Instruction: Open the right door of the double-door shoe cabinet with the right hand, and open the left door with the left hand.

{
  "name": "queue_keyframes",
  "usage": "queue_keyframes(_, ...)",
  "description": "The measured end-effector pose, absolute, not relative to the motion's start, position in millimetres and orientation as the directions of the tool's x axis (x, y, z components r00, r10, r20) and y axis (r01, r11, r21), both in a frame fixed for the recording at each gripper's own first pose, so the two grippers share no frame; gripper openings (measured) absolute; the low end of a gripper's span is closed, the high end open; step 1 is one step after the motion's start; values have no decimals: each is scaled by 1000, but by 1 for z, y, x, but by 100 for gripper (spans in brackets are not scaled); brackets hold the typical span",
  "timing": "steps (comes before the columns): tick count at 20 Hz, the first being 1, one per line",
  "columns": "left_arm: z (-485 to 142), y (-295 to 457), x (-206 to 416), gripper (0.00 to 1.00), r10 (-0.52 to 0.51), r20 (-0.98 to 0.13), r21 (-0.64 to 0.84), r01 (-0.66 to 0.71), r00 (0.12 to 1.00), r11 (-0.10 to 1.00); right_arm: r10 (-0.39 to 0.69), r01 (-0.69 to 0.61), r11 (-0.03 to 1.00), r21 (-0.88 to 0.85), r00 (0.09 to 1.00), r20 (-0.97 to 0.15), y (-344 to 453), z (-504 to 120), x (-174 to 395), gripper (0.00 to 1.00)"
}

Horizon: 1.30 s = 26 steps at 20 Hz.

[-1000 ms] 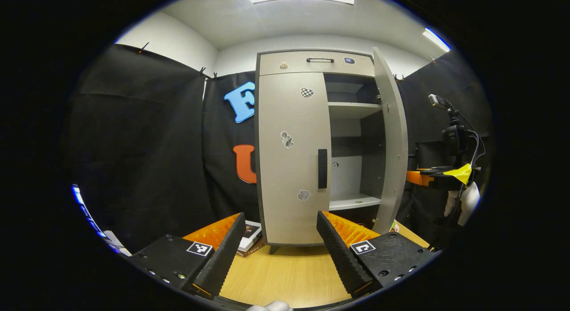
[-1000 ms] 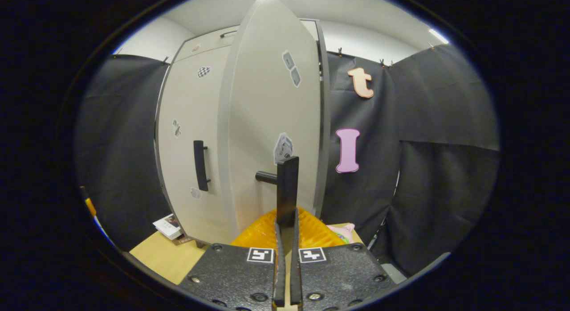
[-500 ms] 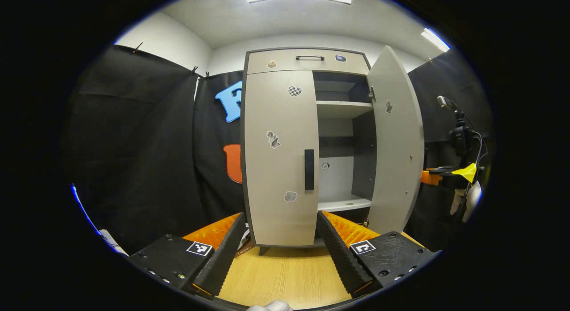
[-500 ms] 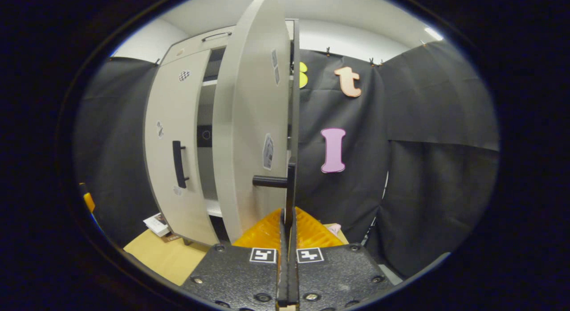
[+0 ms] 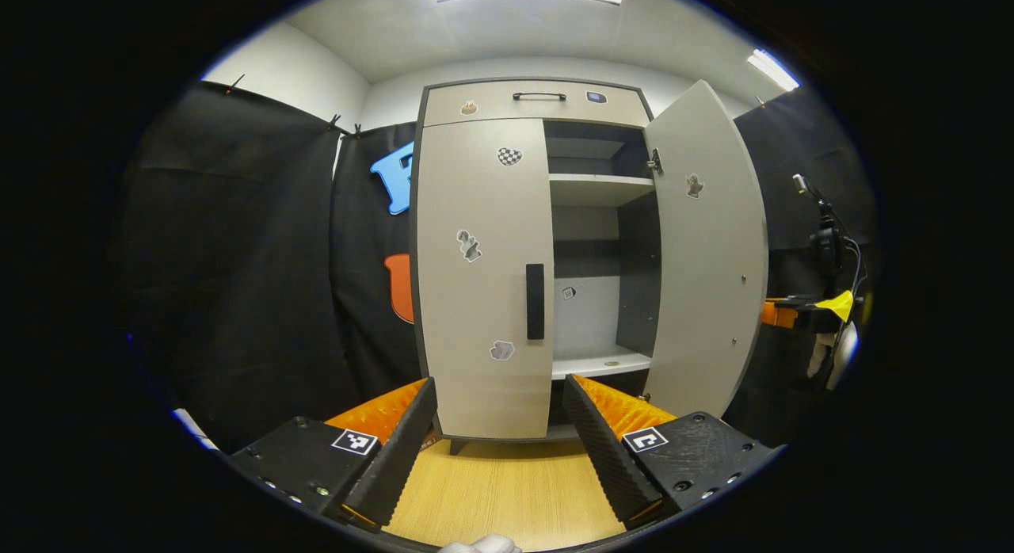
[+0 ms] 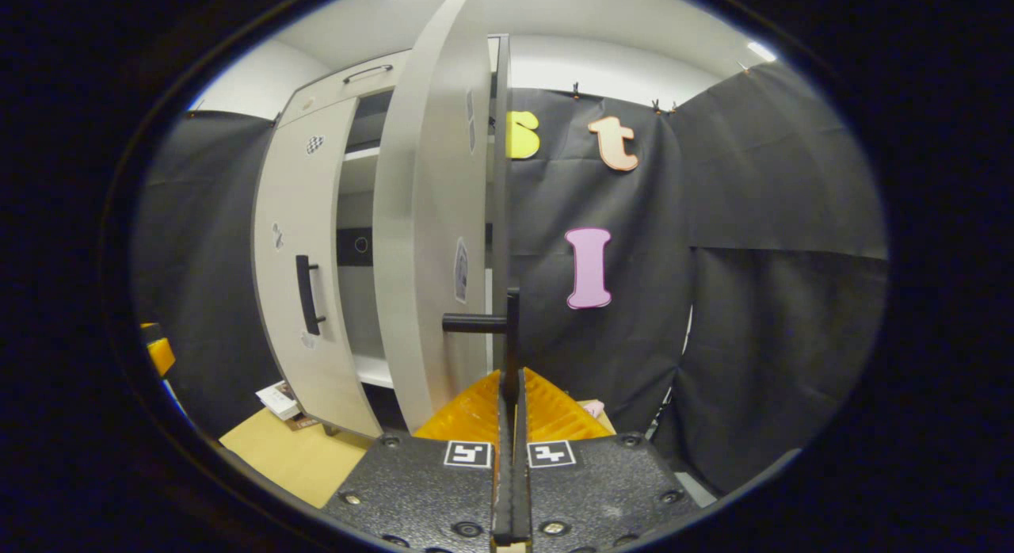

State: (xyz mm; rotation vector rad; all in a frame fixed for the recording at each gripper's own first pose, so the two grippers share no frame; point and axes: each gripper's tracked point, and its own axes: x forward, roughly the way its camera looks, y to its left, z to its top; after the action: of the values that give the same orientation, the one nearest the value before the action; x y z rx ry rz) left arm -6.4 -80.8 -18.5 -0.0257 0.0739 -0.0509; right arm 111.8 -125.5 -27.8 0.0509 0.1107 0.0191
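The shoe cabinet (image 5: 483, 109) stands on the table (image 5: 507, 490), straight ahead at 12 o'clock in the left gripper view. Its right door (image 5: 705, 252) is swung wide, baring the shelves (image 5: 598, 190) inside, while the left door (image 5: 483, 276) sits flush and closed, its dark handle (image 5: 535, 301) running upright along the door's inner edge.

In the right gripper view the right gripper (image 6: 511, 394) has its fingers together, clamped on the right door's handle (image 6: 507, 331), which rises at 12 o'clock just above them. The open door is seen nearly edge-on there.

The left gripper (image 5: 499, 426) hangs back from the cabinet with its fingers wide apart and nothing between them; the left door's handle lies at about 12 o'clock, well apart from them.

The right half of the job looks about done, so the step in hand is probably the left door. To do it well, carry the left gripper forward with the fingers kept apart until they sit one on each side of the upright handle near its middle, then close squarely. Pull along the arc of the hinge at the door's outer left edge, not straight back, so the grip does not slip. The right gripper should hold or let go gently, so that the open door does not swing back.
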Motion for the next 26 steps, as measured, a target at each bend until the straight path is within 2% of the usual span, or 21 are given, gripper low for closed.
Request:
queue_keyframes(5, -17, -67, -5, 96, -40, -71, -27, 39, 997, 999, -7, 11, 999, 43, 994, -107, -132, -18, 97, 6)
queue_keyframes(6, -17, -63, -6, 96, -38, -67, -30, 36, 997, 999, -24, 28, 999, 39, 995, -100, -134, -13, 90, 16)
queue_keyframes(7, -17, -59, -6, 96, -37, -68, -32, 35, 997, 999, -58, 60, 998, 21, 994, -92, -139, -10, 83, 12)
queue_keyframes(8, -18, -55, -6, 96, -36, -69, -32, 34, 997, 999, -86, 87, 996, 0, 993, -79, -142, -6, 73, 31)
queue_keyframes(9, -18, -51, -6, 96, -36, -67, -33, 34, 997, 999, -109, 109, 994, -10, 992, -65, -145, 1, 64, 35)
queue_keyframes(10, -17, -46, -6, 96, -36, -65, -31, 34, 997, 999, -128, 127, 992, -15, 991, -50, -146, 7, 55, 54)
queue_keyframes(11, -17, -41, -6, 96, -34, -64, -29, 32, 997, 999, -134, 133, 991, -12, 990, -37, -144, 12, 47, 55)
queue_keyframes(12, -18, -37, -5, 96, -36, -68, -30, 34, 997, 999, -140, 140, 990, -6, 990, -26, -141, 19, 39, 69)
queue_keyframes(15, -18, -28, -4, 96, -49, -65, -27, 48, 997, 998, -134, 134, 991, 10, 991, -15, -126, 23, 14, 90)
queue_keyframes(16, -19, -26, -3, 96, -55, -64, -21, 54, 996, 998, -128, 128, 992, 11, 992, -7, -117, 24, 6, 100)
queue_keyframes(21, -22, -23, 13, 96, -87, -60, 2, 88, 994, 996, -51, 52, 999, 17, 998, -29, -57, 3, -28, 100)
queue_keyframes(26, -25, -41, 56, 96, -105, -50, 1, 105, 993, 994, 45, -42, 998, 38, 996, -77, -10, -22, -39, 100)
